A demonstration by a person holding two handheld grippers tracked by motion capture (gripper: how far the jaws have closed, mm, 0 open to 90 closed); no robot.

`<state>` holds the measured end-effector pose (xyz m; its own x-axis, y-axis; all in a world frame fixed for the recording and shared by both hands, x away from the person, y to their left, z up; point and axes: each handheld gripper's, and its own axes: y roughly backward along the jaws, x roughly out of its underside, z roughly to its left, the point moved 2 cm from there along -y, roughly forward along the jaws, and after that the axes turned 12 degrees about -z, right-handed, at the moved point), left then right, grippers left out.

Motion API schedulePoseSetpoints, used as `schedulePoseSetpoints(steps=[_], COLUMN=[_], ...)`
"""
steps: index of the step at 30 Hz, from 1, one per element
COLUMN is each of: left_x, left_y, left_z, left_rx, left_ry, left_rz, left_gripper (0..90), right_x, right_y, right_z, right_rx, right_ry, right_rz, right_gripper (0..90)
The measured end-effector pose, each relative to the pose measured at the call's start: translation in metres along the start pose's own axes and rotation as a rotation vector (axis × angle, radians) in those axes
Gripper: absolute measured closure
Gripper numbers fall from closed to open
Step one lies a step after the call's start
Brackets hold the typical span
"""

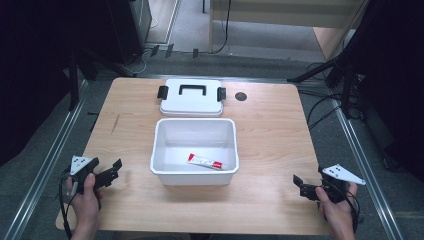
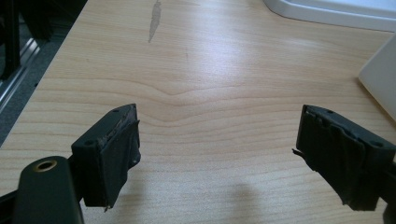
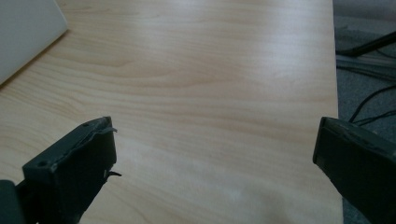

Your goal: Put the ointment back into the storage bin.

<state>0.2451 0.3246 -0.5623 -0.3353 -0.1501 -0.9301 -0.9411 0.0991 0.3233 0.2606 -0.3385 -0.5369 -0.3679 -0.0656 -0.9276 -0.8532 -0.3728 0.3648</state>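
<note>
Lying light and squashy in the white bin (image 1: 159,150), the tube (image 1: 204,162) suits a mid-body pinch; both grippers' jaws gape wide, empty.

Table (image 1: 270,150): pale wood-grain top, smooth, soft sheen under light; one grey scuff (image 2: 154,21) near left edge
Box (image 1: 160,145): white plastic, smooth, slightly glossy walls
Lid (image 1: 192,102): same white plastic; handle and two side clips black plastic, matt
Tube (image 1: 204,162): glossy red and white skin
Left gripper (image 2: 217,154), right gripper (image 3: 215,163): black matt jaws, pads rough and frayed at edges; grey flat plates on top looked like matt metal or plastic, cannot tell which
</note>
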Motion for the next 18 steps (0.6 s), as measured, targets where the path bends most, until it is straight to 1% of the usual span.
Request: schedulePoseSetpoints(steps=[1,2,4,6,9,11,12,13,14,15,17,18], left_x=[0.000,0.000,0.000,0.000,0.000,0.000,0.000,0.000,0.000,0.000,0.000,0.000], left_y=[0.000,0.000,0.000,0.000,0.000,0.000,0.000,0.000,0.000,0.000,0.000,0.000], left_z=[0.000,0.000,0.000,0.000,0.002,0.002,0.002,0.002,0.002,0.002,0.003,0.003], left_rx=[0.000,0.000,0.000,-0.001,0.001,0.000,0.000,0.000,0.000,0.000,0.005,0.005], left_ry=[0.000,0.000,0.001,0.005,0.018,0.020,0.020,0.019,0.019,0.022,0.037,0.037], left_rz=[0.000,0.000,0.001,0.001,0.007,0.005,0.005,0.007,0.007,0.005,0.004,0.004], left_gripper=[14.3,14.3,14.2,14.2,14.3,14.2,14.2,14.2,14.3,14.3,14.3,14.3], right_x=[0.005,0.005,0.015,0.017,0.023,0.025,0.025,0.025,0.025,0.024,0.023,0.023], right_y=[0.002,0.002,0.007,0.009,0.018,0.021,0.021,0.021,0.021,0.021,0.019,0.019], right_z=[-0.001,-0.001,-0.001,-0.001,0.000,-0.001,-0.001,-0.002,-0.002,-0.004,-0.006,-0.006], right_rx=[0.006,0.006,0.018,0.020,0.030,0.036,0.036,0.049,0.049,0.072,0.109,0.109], right_ry=[-0.008,-0.008,-0.008,-0.011,-0.025,-0.049,-0.049,-0.079,-0.079,-0.101,-0.139,-0.139], right_rz=[0.002,0.002,0.012,0.010,-0.018,-0.032,-0.032,-0.042,-0.042,-0.048,-0.059,-0.059], right_gripper=[0.0,0.0,0.0,0.0,0.0,0.0,0.0,0.2,0.2,1.0,5.7,5.7])
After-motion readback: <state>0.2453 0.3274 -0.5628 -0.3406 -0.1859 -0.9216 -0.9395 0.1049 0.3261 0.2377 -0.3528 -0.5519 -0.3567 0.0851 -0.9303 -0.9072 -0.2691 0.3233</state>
